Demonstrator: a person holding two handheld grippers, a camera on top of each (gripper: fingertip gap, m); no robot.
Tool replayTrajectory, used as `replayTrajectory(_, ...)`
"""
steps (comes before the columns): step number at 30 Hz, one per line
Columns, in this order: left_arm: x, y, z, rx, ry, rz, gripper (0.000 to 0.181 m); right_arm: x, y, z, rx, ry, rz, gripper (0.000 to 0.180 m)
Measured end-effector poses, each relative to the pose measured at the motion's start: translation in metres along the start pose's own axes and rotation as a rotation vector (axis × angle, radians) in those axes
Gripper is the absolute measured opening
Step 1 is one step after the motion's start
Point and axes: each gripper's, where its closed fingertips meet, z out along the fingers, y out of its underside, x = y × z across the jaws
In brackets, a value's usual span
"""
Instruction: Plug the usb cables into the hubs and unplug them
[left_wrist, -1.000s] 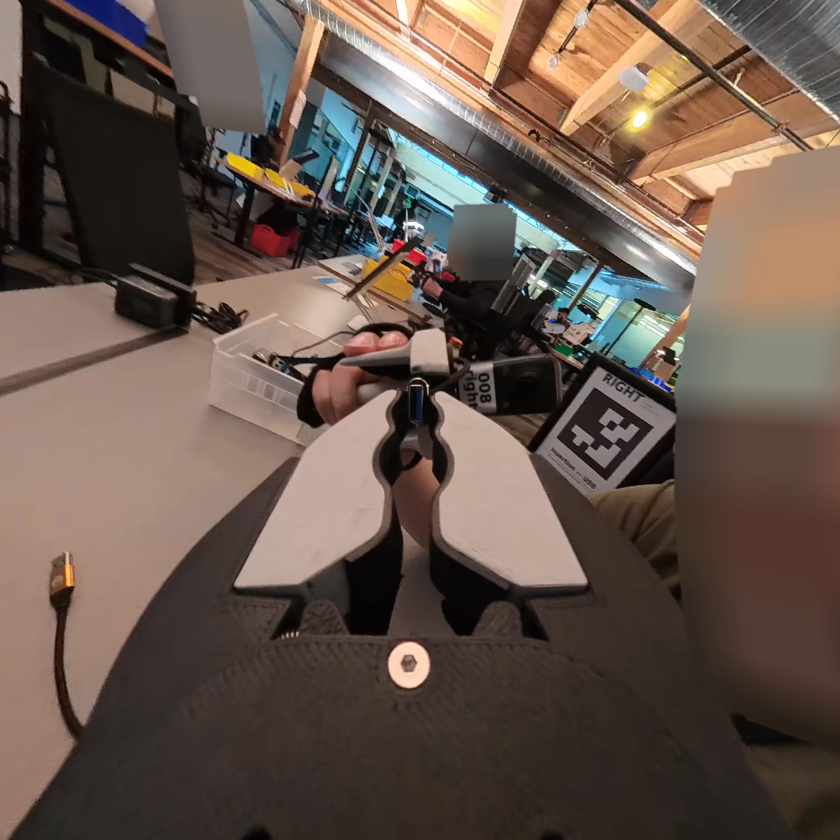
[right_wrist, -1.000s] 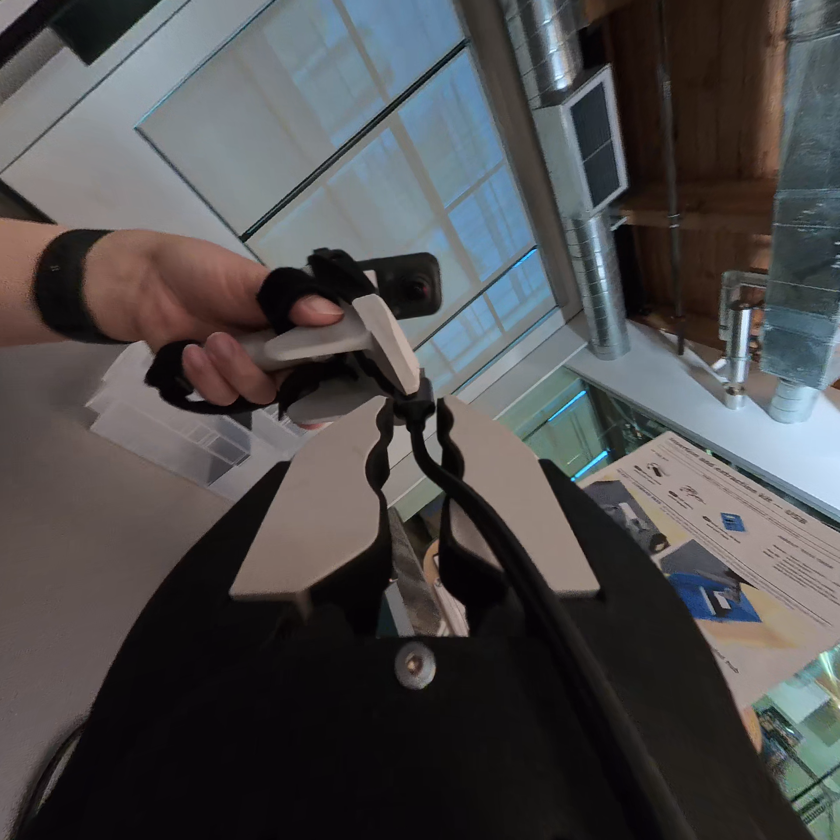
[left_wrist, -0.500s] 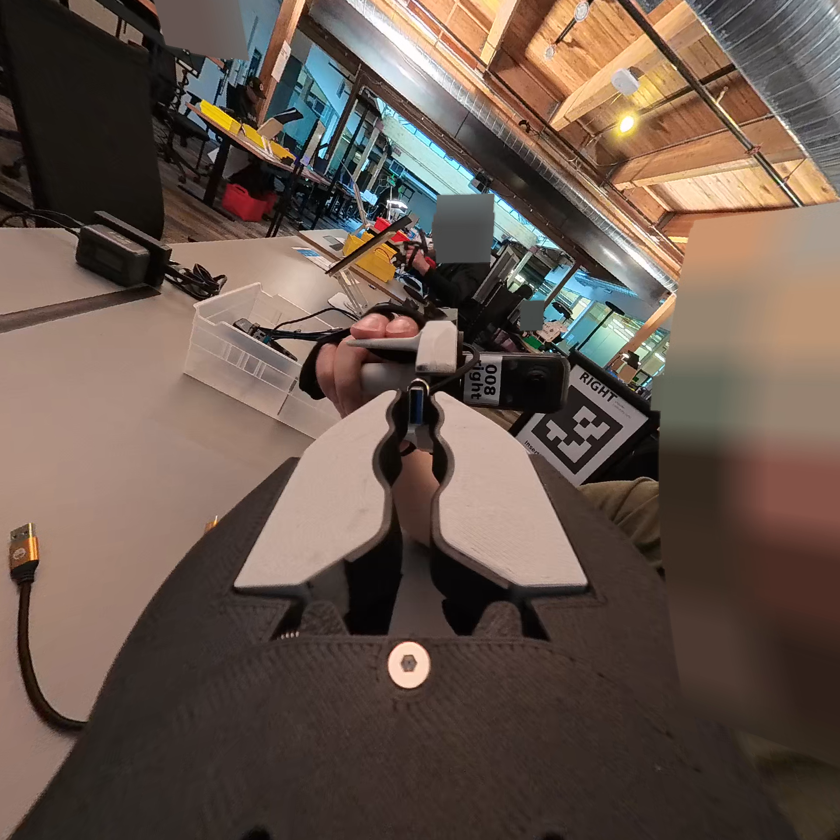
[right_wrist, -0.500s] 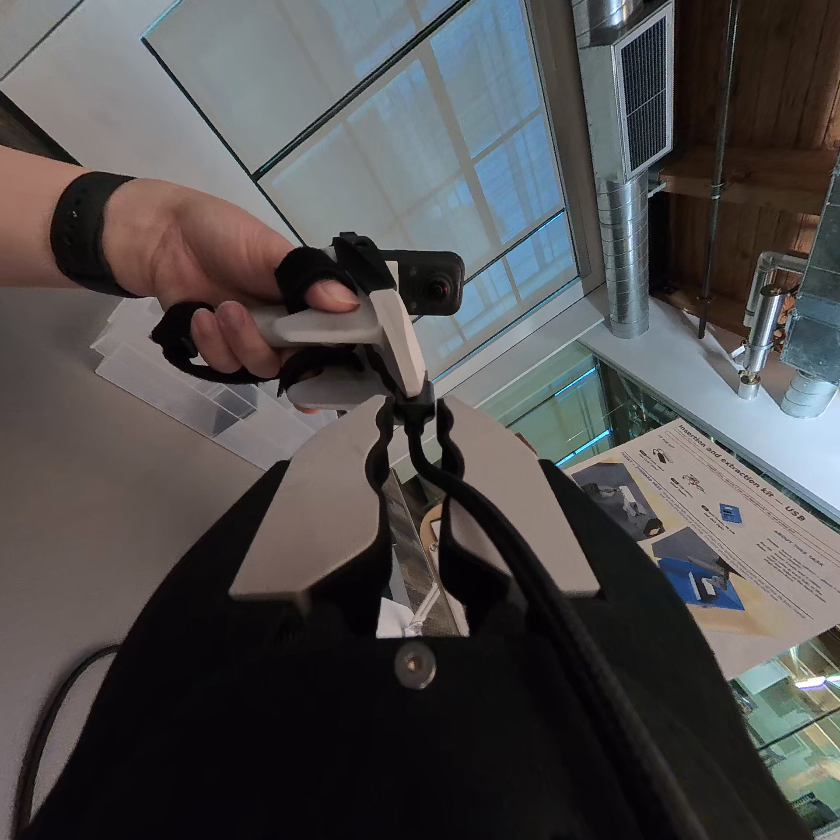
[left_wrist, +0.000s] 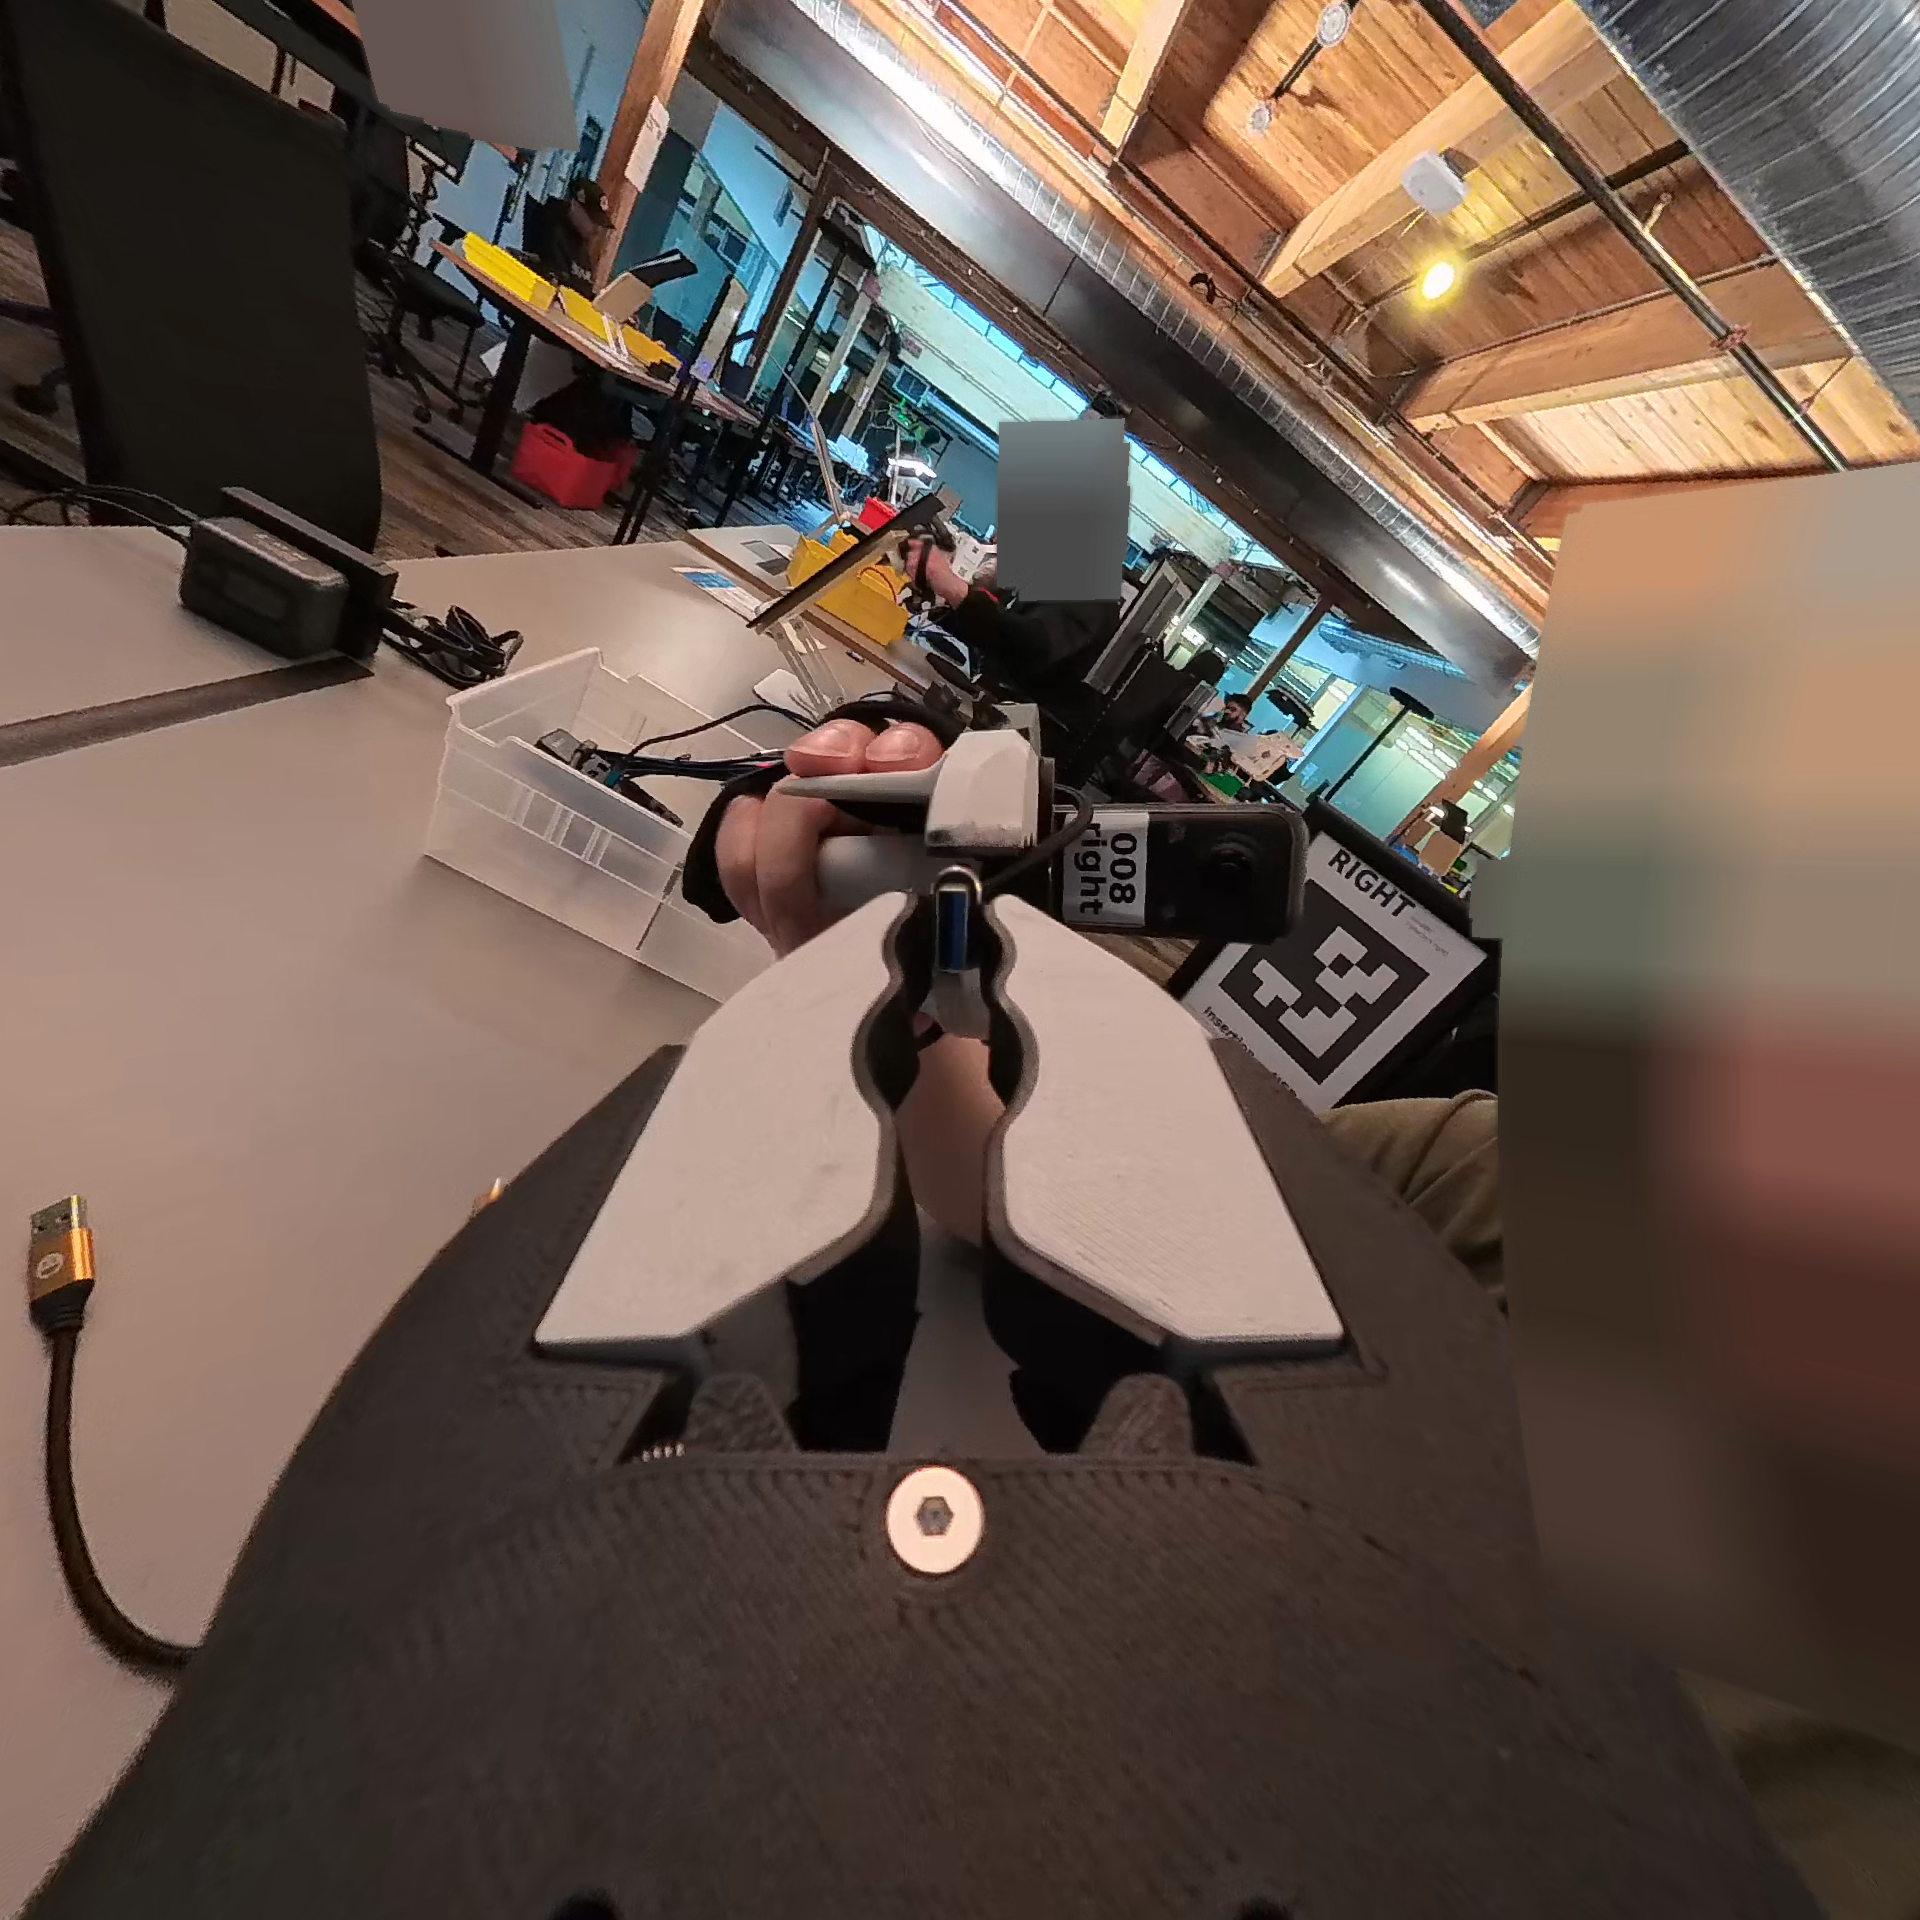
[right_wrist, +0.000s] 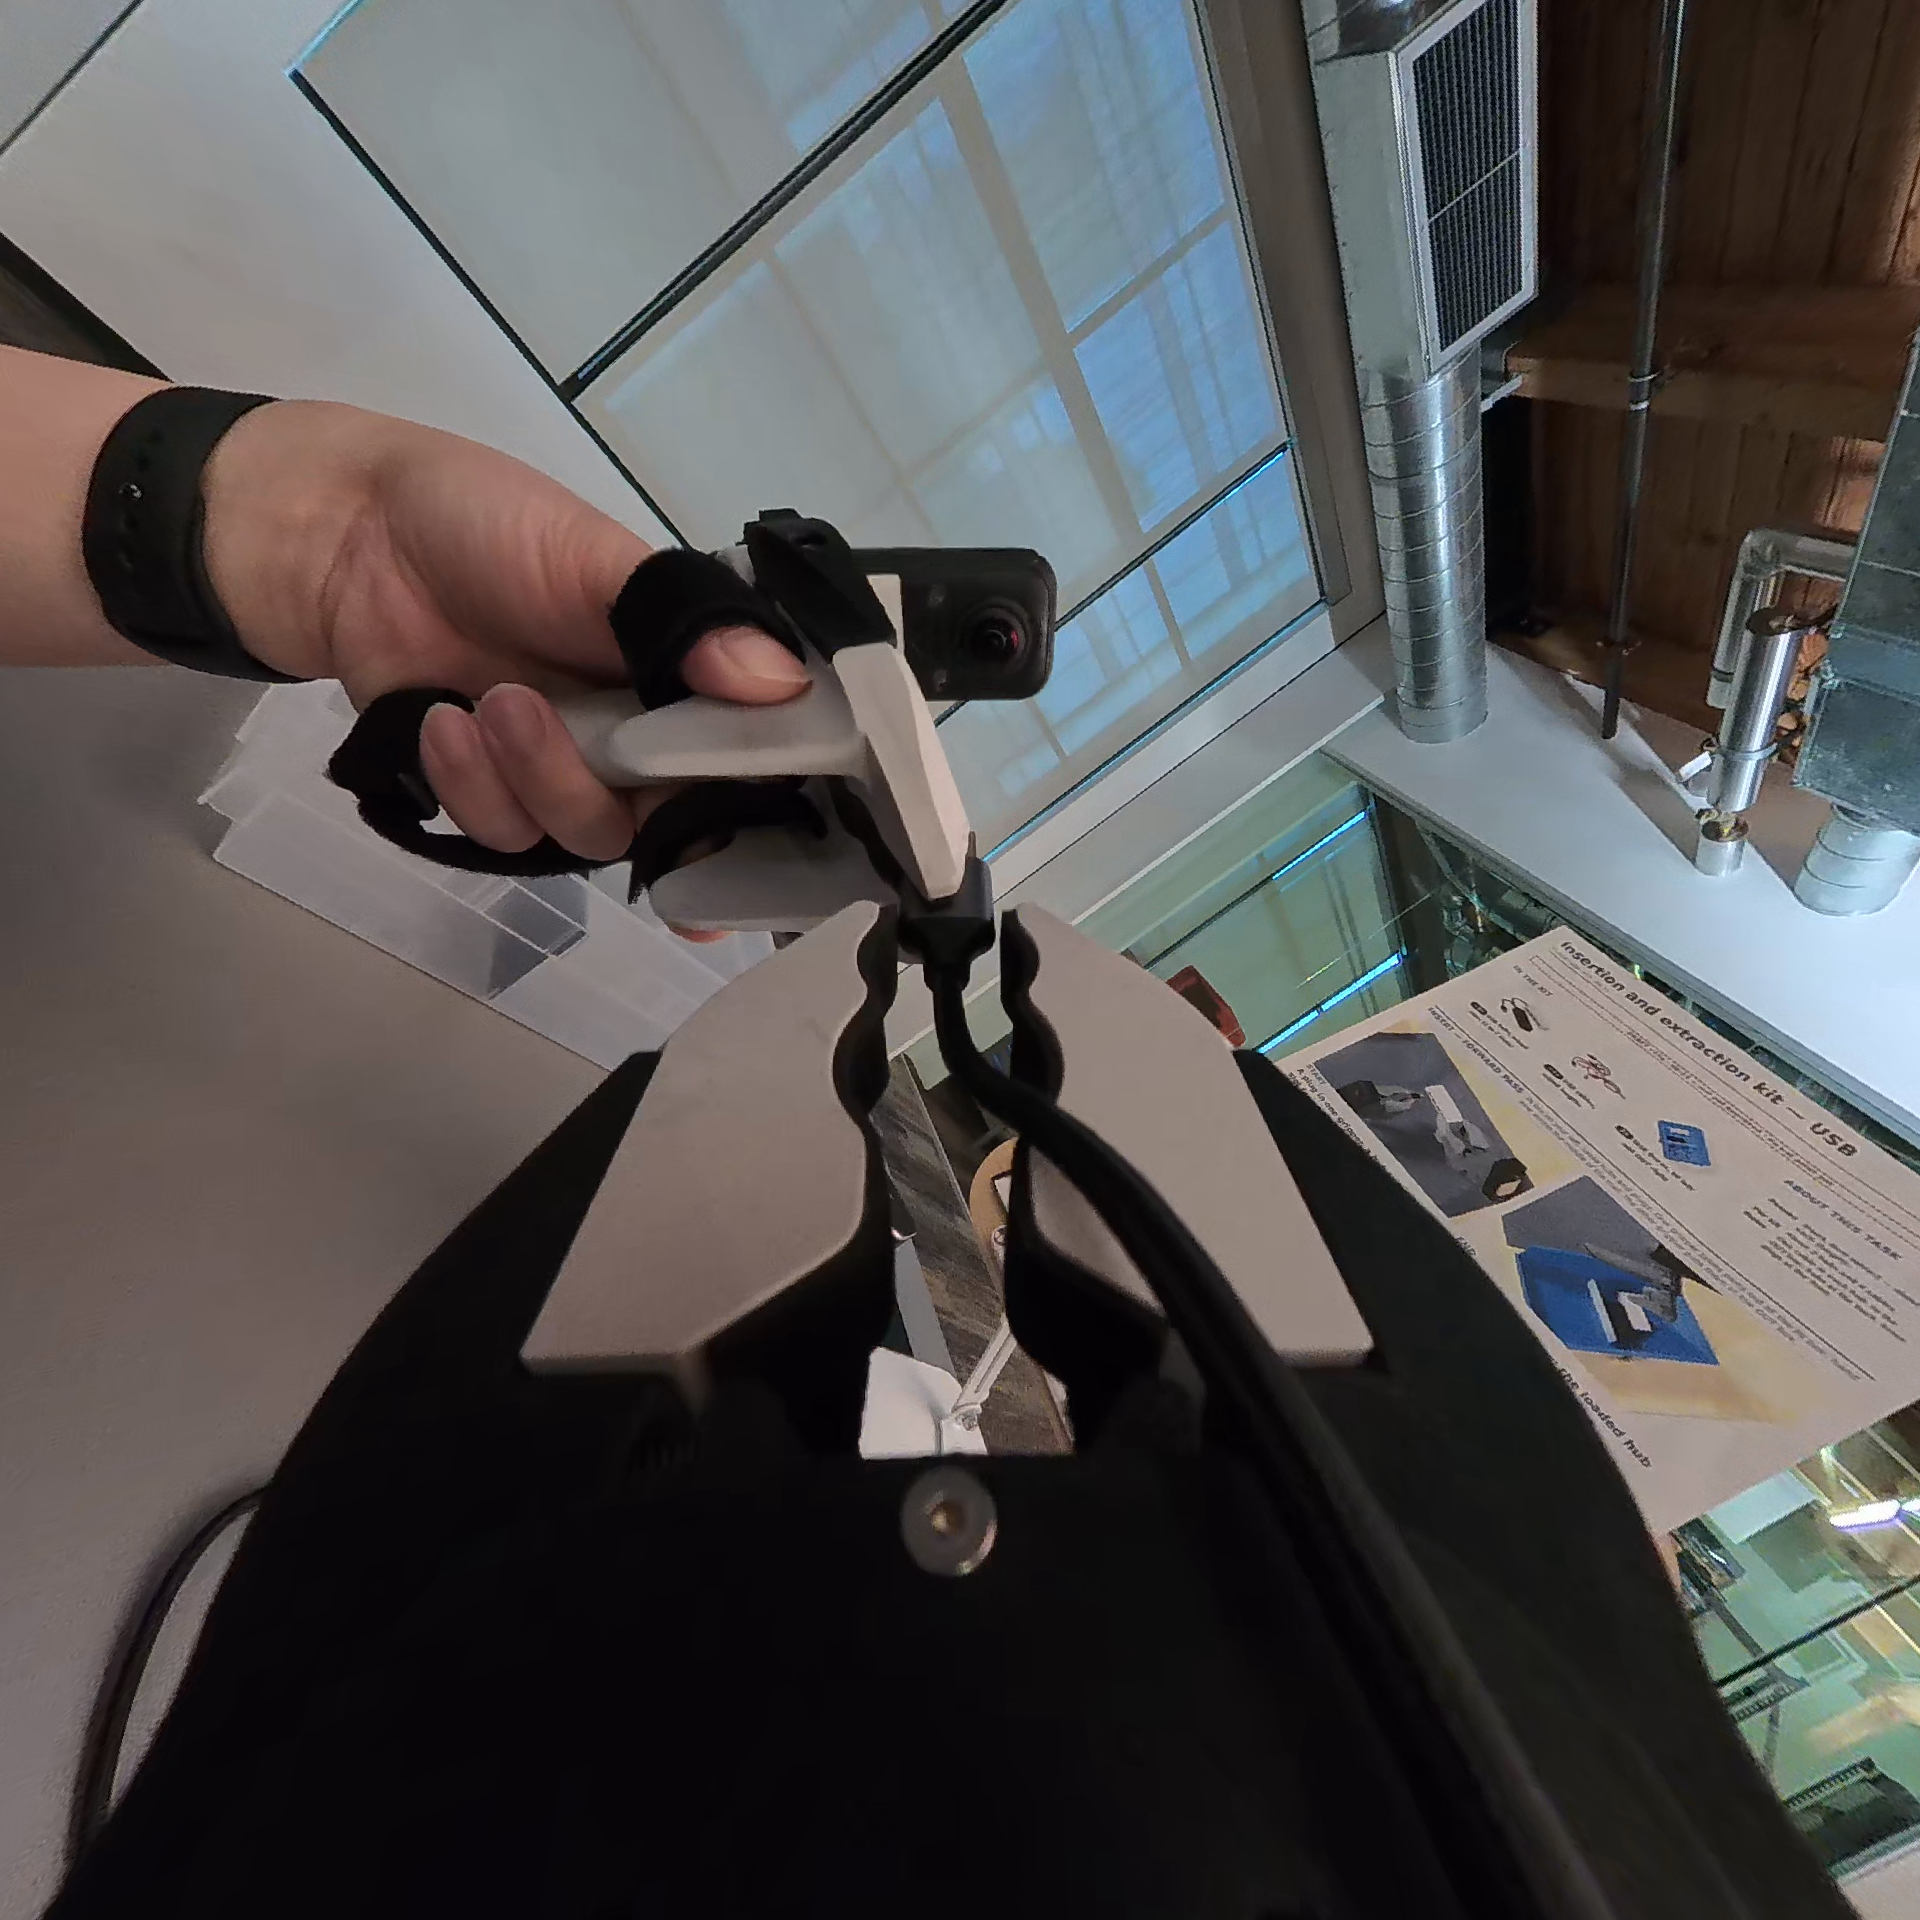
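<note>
The braided cable (left_wrist: 73, 1496) runs under the left gripper's body; the black cable (right_wrist: 1195, 1247) leaves frame

2 grippers (left_wrist: 951, 920) (right_wrist: 940, 920), 2 usb plugs (left_wrist: 953, 925) (left_wrist: 57, 1252), 1 clear bin (left_wrist: 551, 800), 1 instruction sheet (right_wrist: 1621, 1174)

Both wrist views tilted upward, close, facing each other; each shows opposite gripper.
</note>
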Motion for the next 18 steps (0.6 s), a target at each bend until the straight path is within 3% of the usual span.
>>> replayTrajectory(1,0.000,0.001,0.002,-0.005,0.005,-0.003,0.007,-0.001,0.001,0.001,-0.007,-0.003,-0.002,0.018)
replayTrajectory(18,0.005,0.000,0.005,0.009,-0.005,0.031,0.007,0.002,-0.006,-0.001,0.052,0.056,-0.014,0.018)
